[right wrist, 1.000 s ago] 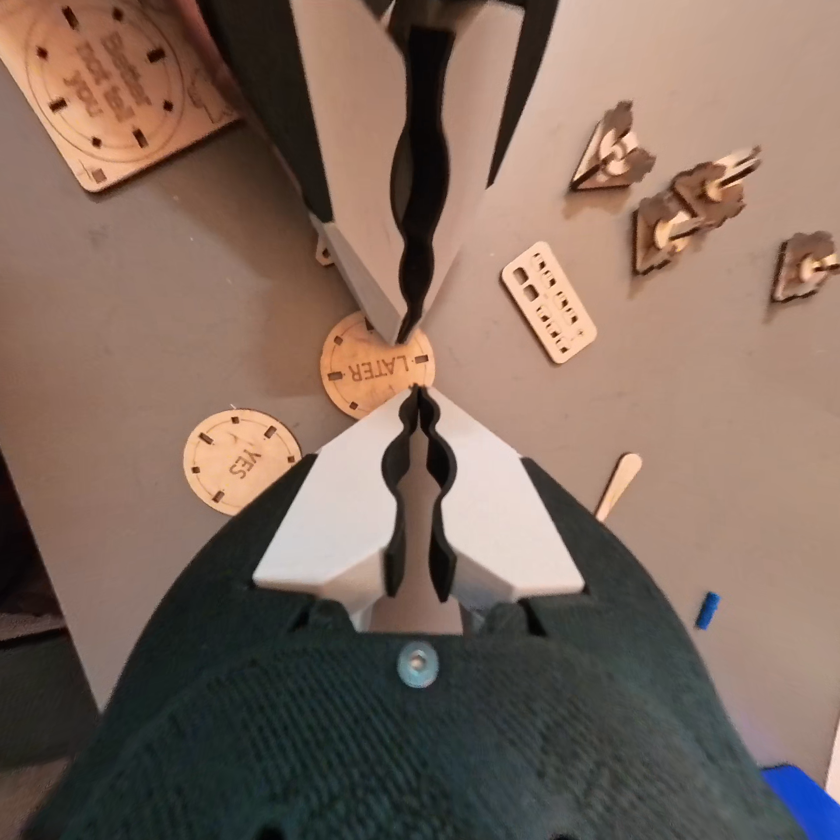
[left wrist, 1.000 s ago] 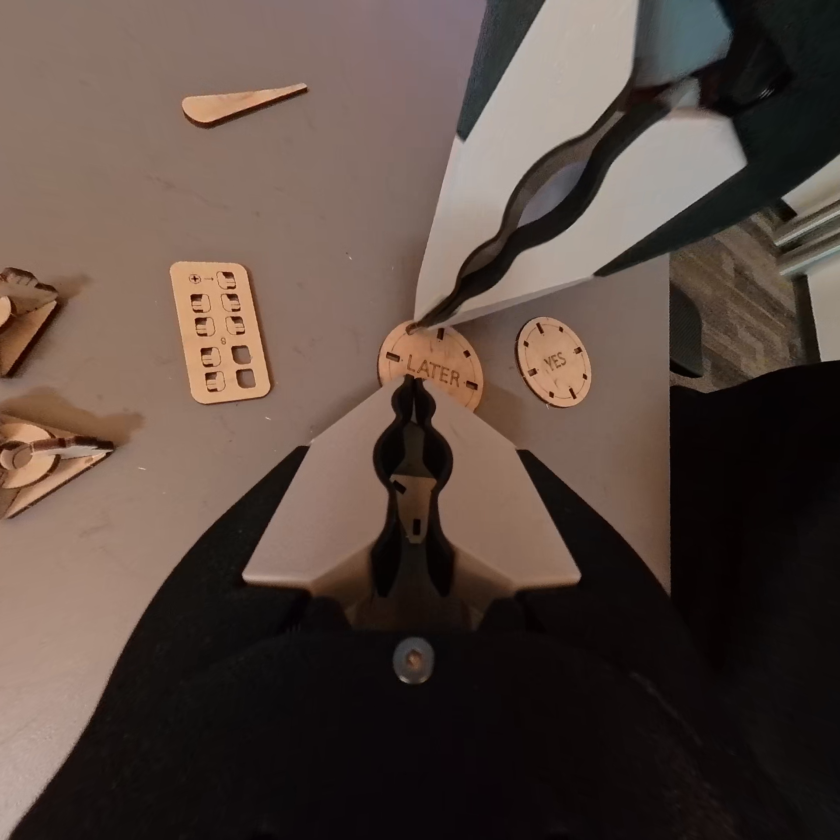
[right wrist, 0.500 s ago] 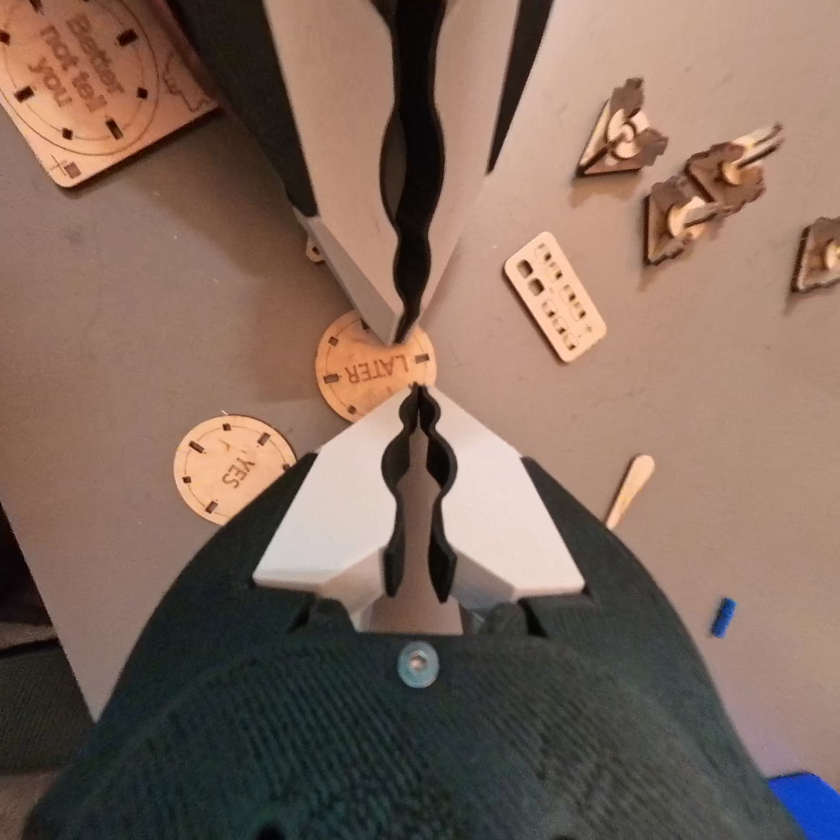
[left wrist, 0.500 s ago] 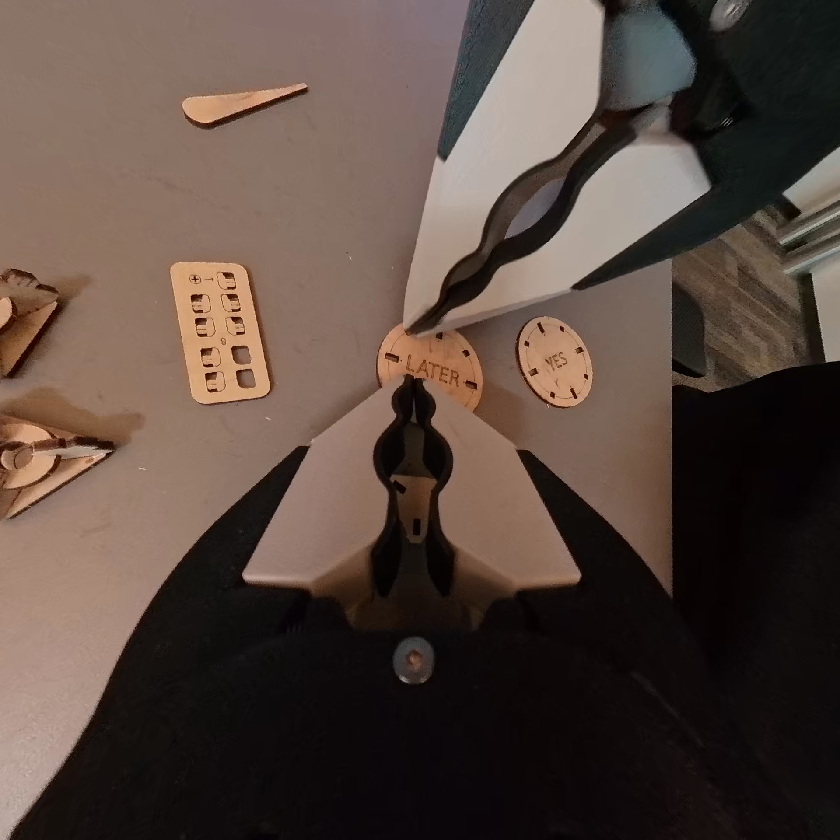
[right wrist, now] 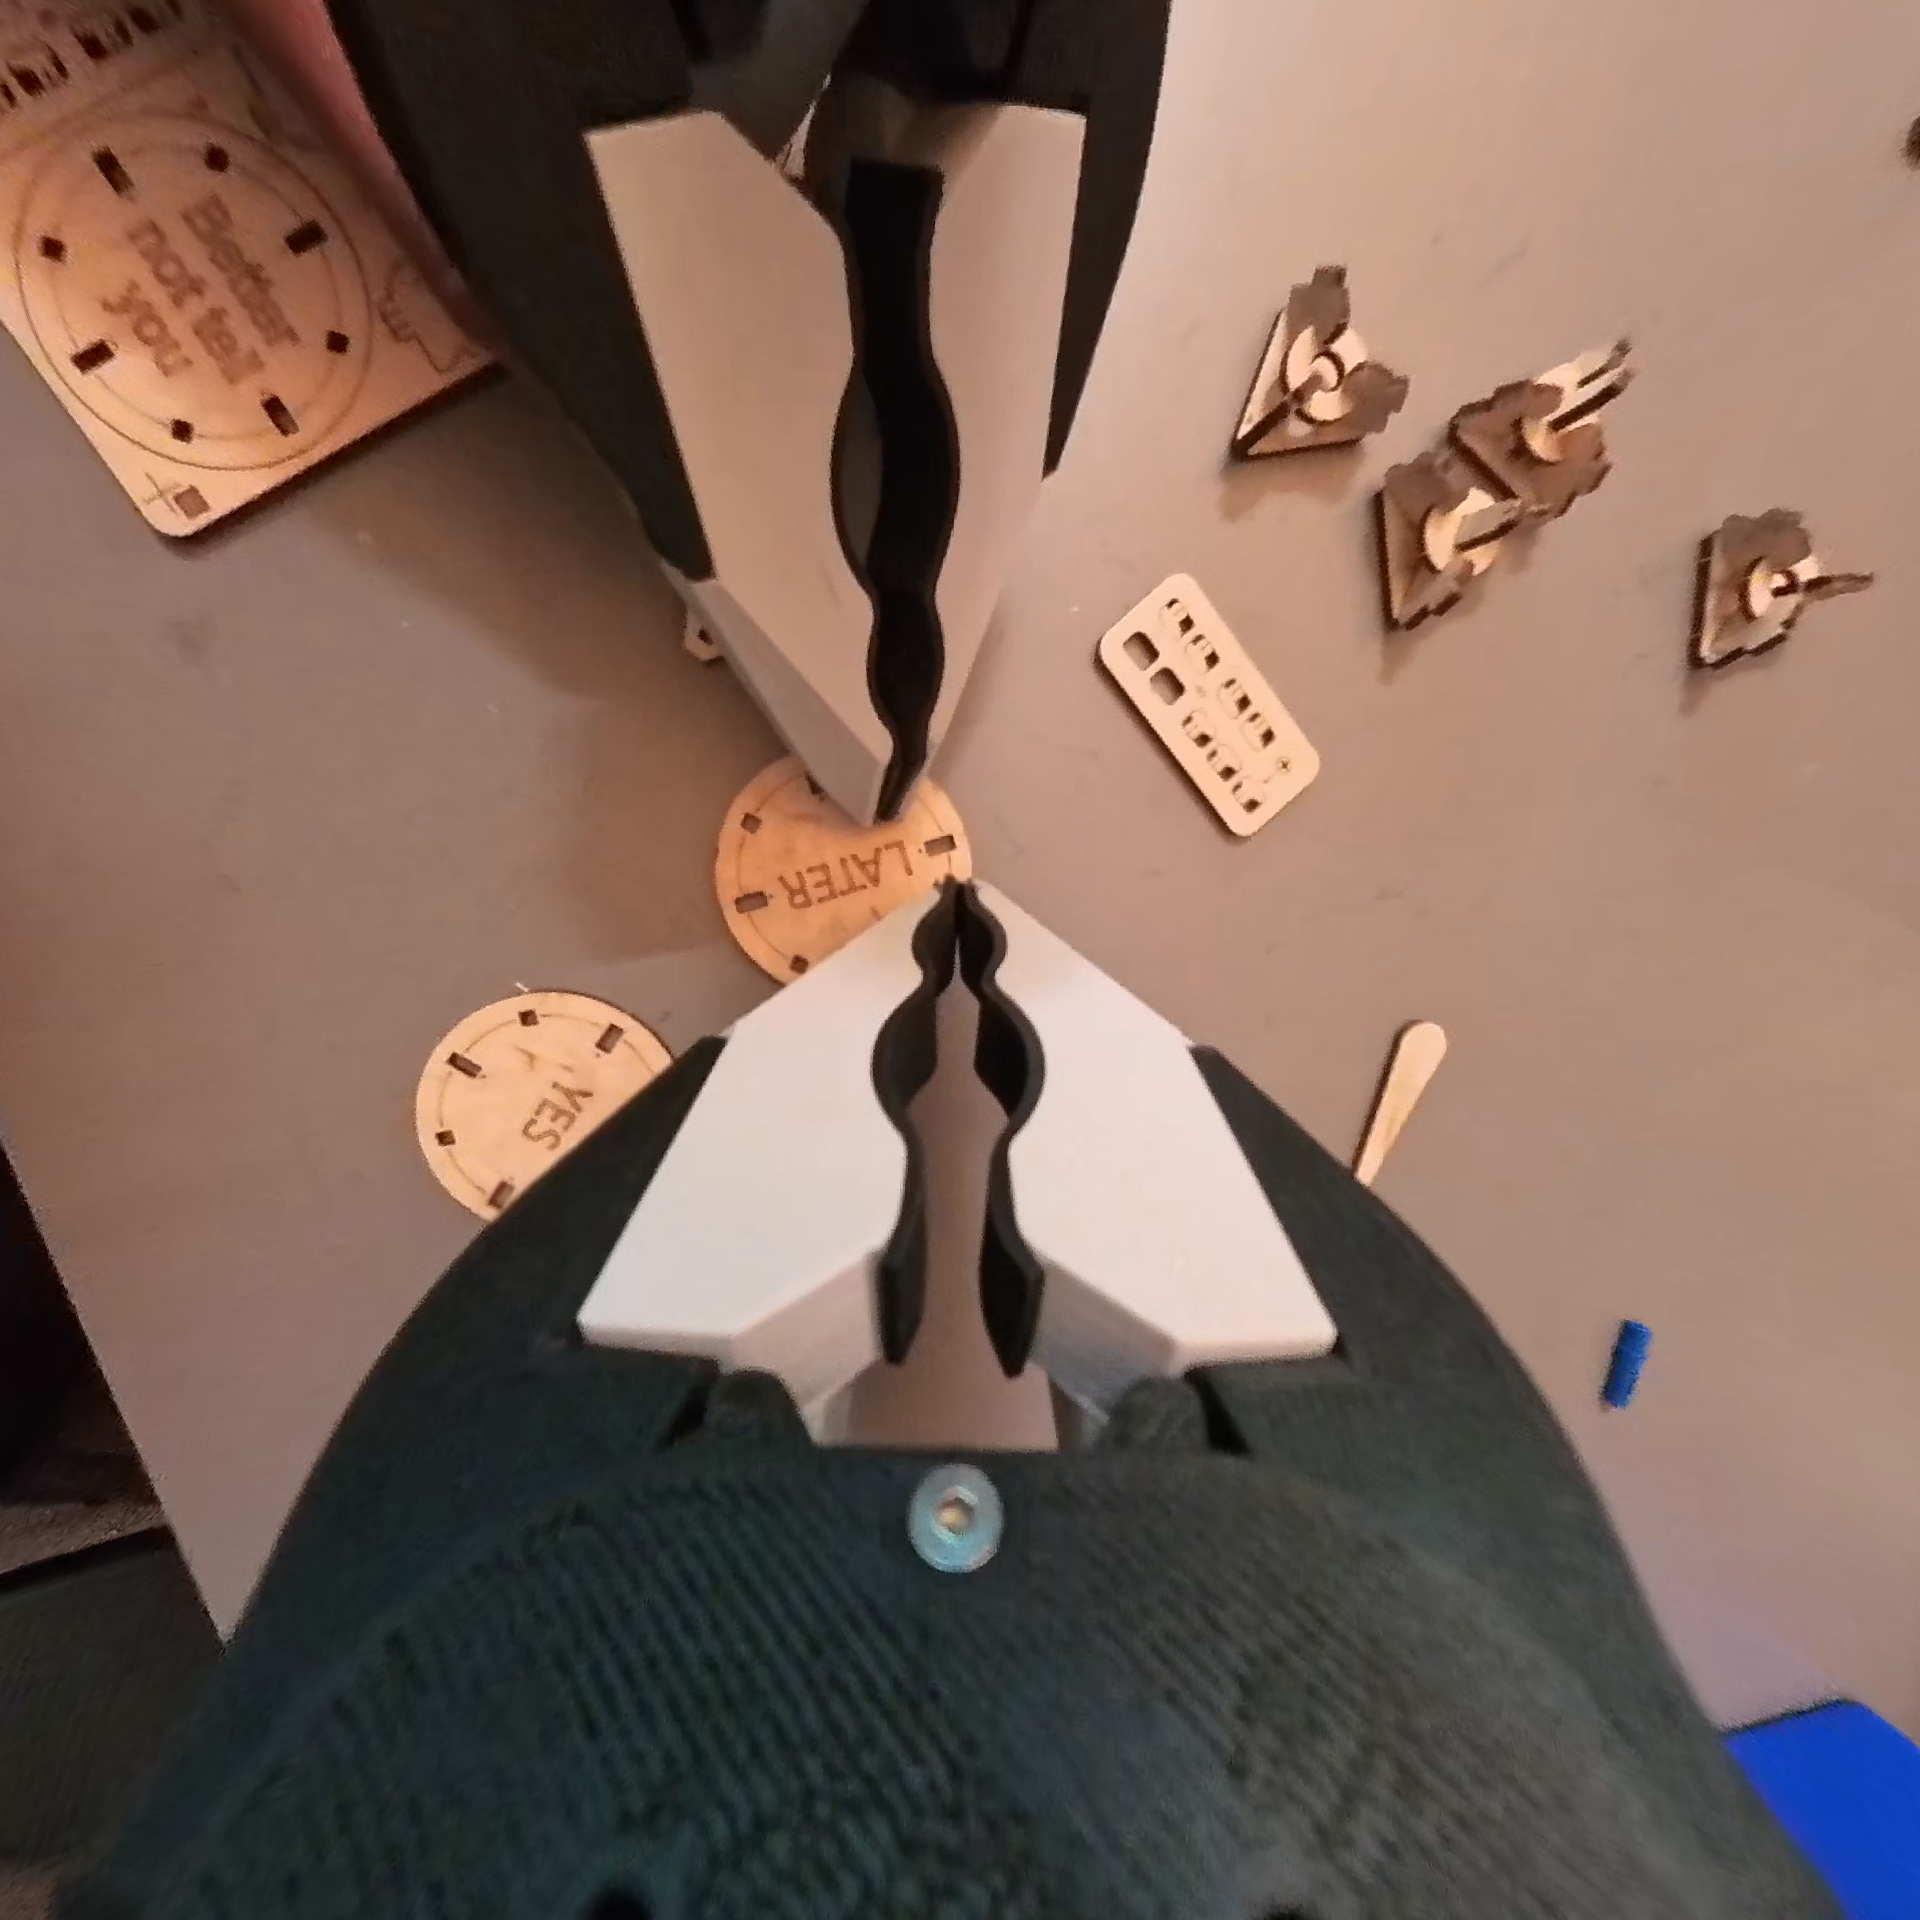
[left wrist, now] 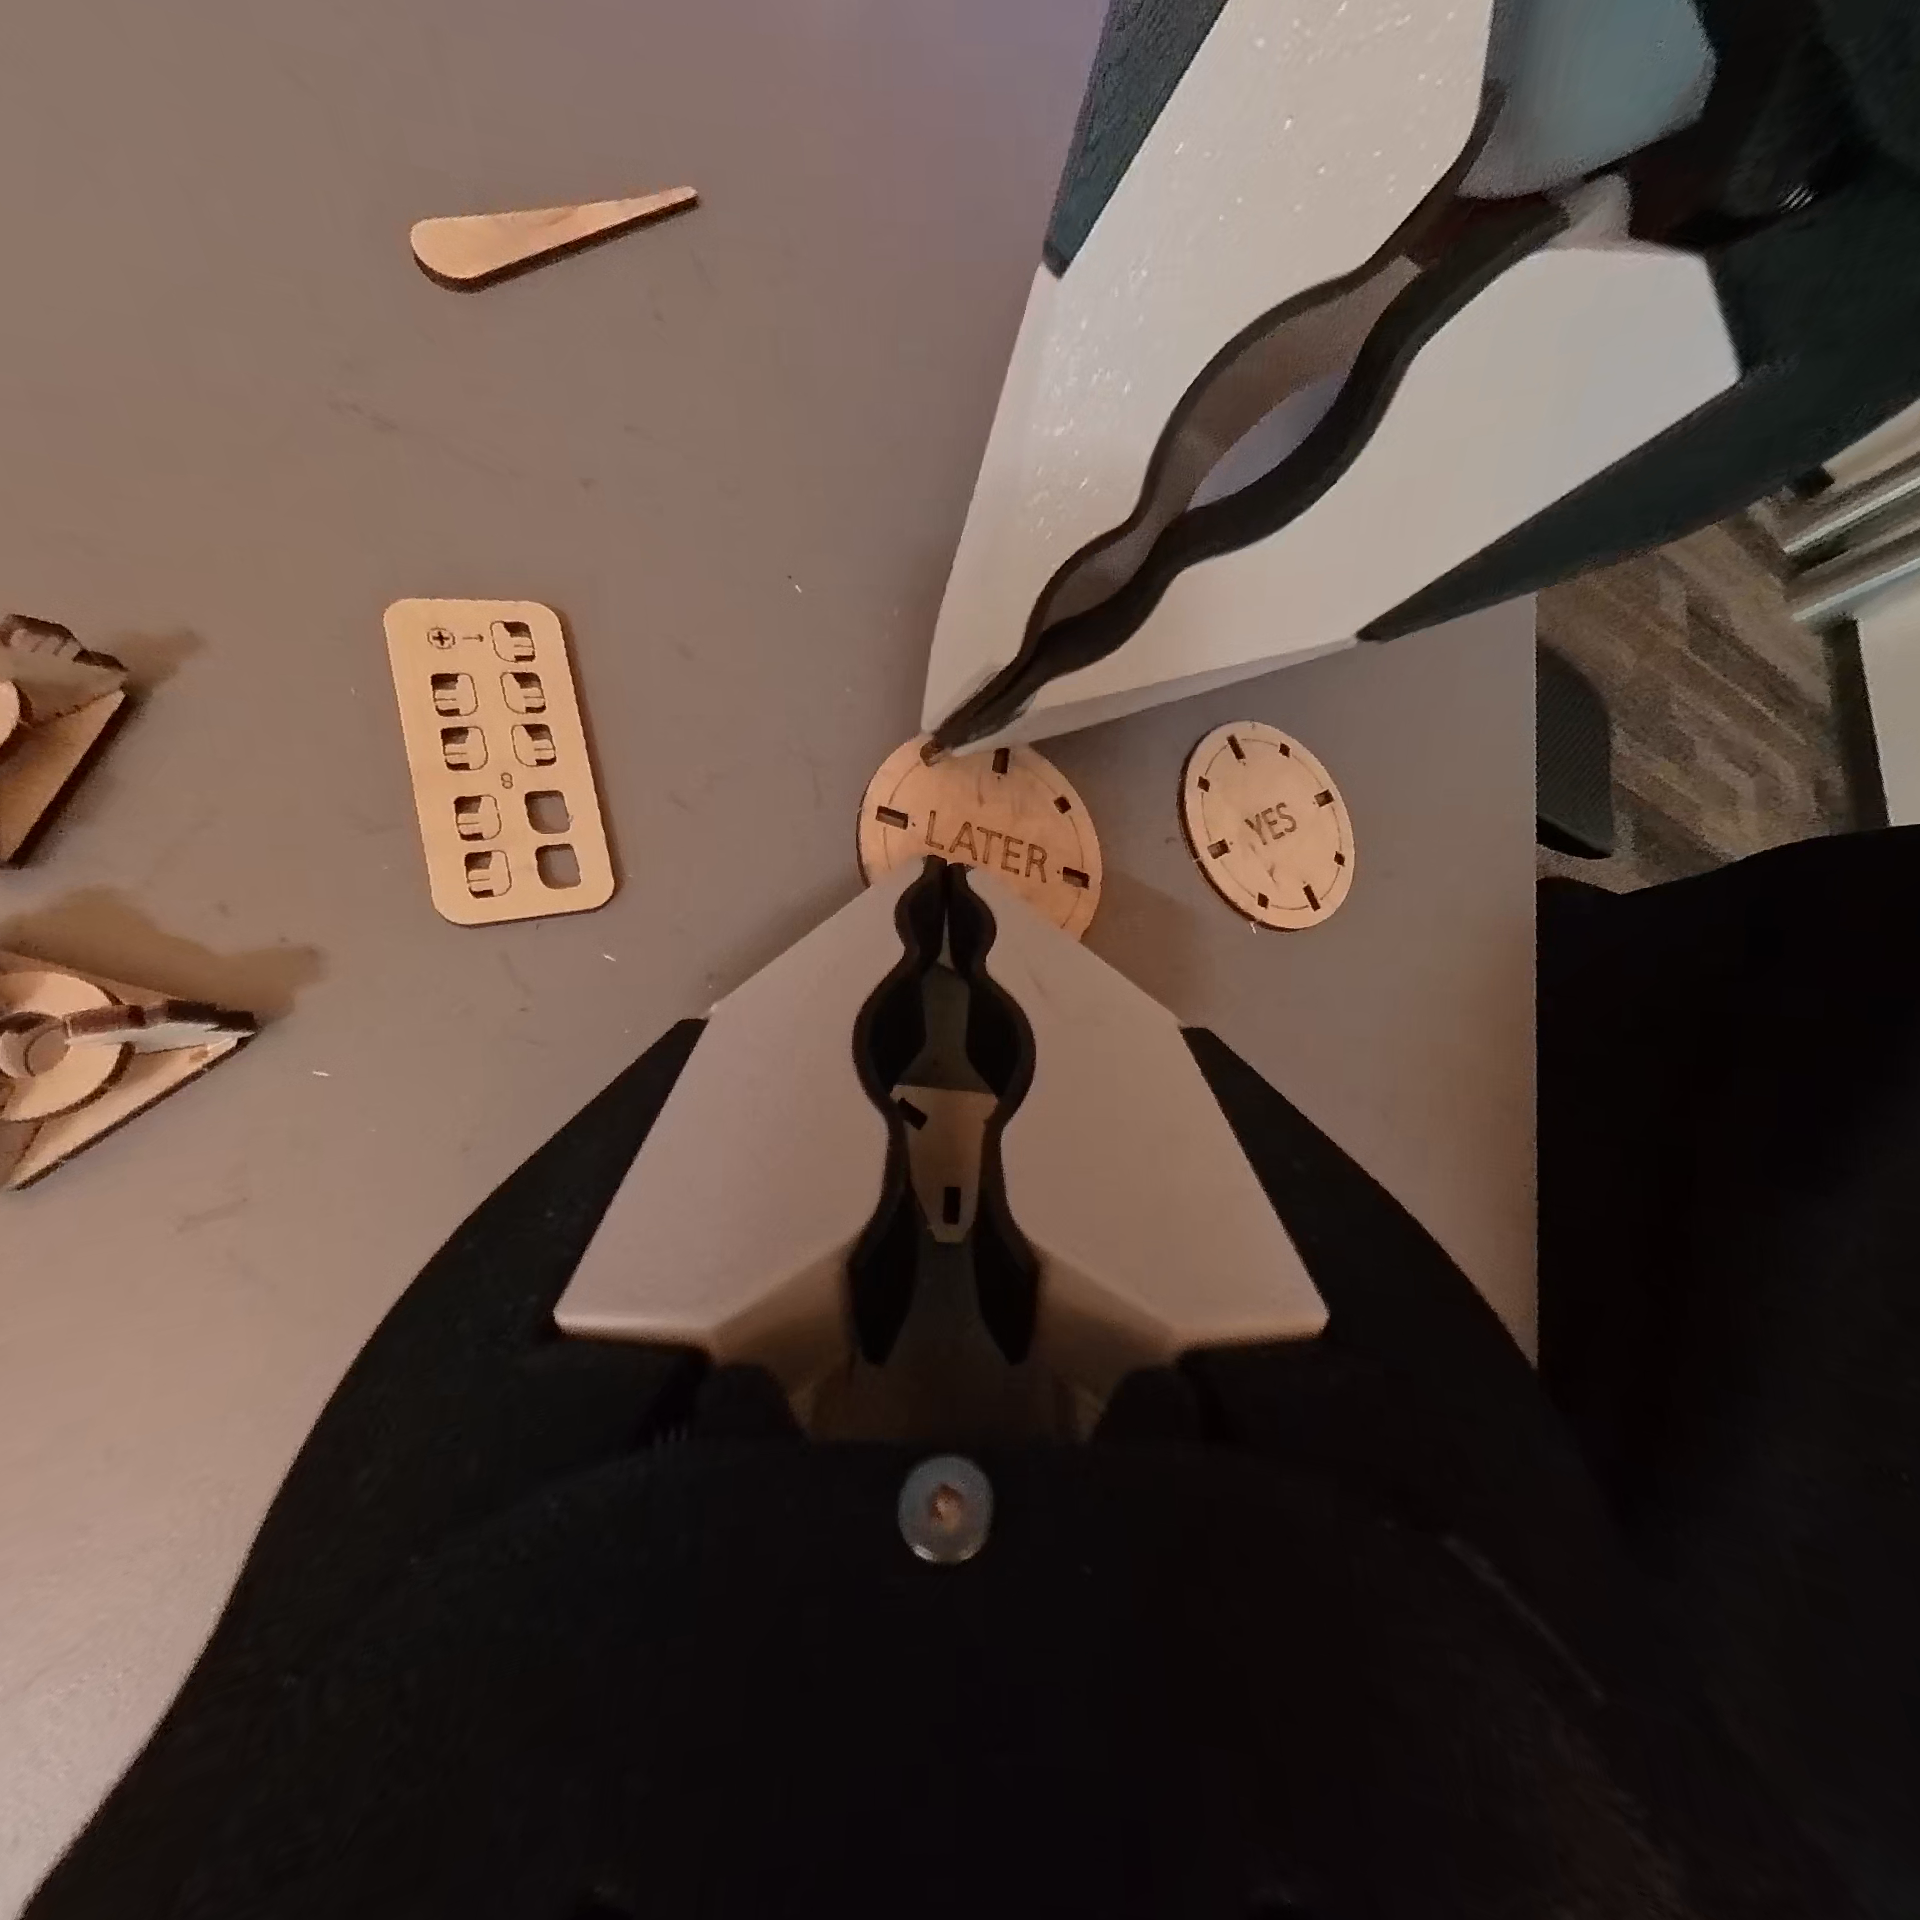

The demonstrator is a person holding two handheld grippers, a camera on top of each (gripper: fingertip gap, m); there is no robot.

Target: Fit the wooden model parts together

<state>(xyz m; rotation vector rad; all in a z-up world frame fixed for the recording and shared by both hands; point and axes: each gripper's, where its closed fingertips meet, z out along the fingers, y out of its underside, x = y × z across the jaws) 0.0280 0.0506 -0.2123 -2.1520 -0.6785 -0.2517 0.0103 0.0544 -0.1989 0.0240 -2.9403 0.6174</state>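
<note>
The right gripper has swung round a little above the wooden disc, its closed tip staying at the disc's rim.

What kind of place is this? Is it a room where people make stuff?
Probably a craft or hobby workspace, maybe in an office. A grey table holds laser-cut wooden pieces: round slotted discs, a small card of punch-out parts and little half-built wooden models. Wood-look flooring shows beside the table.
</note>
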